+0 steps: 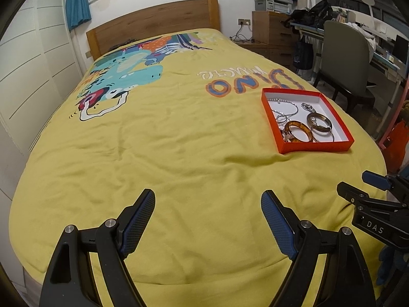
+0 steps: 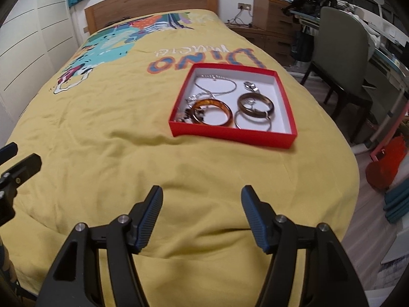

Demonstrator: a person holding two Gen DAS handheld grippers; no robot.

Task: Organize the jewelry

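jewelry (image 2: 230,105) lies heaped in a red tray (image 2: 234,134) on the yellow bedspread (image 2: 115,153), both tongs short of it.
the amber bangle (image 2: 212,115), the brown bangle (image 2: 255,107) and a thin silver hoop (image 2: 253,124) overlap, and fine chains (image 2: 217,87) tangle beside them, so a pinch could likely drag several pieces out together; the light tray on soft bedding may also slide or tip if a finger catches its rim. the right tongs (image 2: 202,204) stand wide open and empty, angled down at the bedspread just before the tray. the left tongs (image 1: 208,207) are likewise wide open and empty, angled down, with the tray off to their right.
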